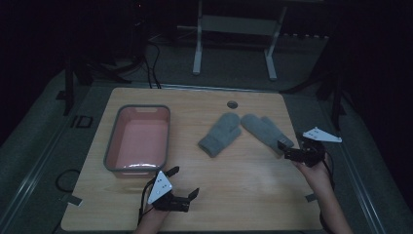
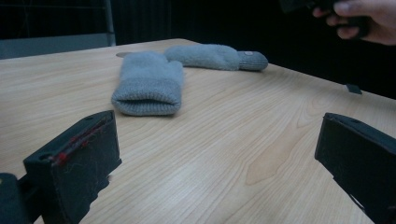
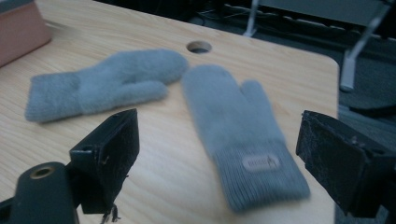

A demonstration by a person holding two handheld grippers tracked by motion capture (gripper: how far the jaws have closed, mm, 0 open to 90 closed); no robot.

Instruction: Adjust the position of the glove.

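Wrists and forearms come in from the near edge of the table point(image 1: 243, 180), one at each side. The left gripper point(image 1: 184, 181) sits low over the near left part of the top, just in front of the pink bin point(image 1: 139, 139), its body angled so the jaws point right and away toward the mittens; in the left gripper view the jaws stand wide apart with bare wood between them, released and holding nothing. The right hand point(image 1: 316, 173) reaches up along the right edge, wrist bent inward, and carries the right gripper point(image 1: 285, 148) with its jaws turned left, right at the cuff of the right mitten point(image 1: 265, 129). In the right gripper view those jaws are spread wide, one on either side of that cuff point(image 3: 259, 175), hovering above it without closing on it. The mitten lies flat, fingertips away from the gripper, thumb out to the right in that view. The left mitten point(image 1: 220, 134) lies beside it nearer the table's middle, the fingertips of the two close together below the round hole point(image 1: 232, 104). A small oval label point(image 3: 260, 163) is sewn on the right mitten's cuff; its writing is too blurred to read.
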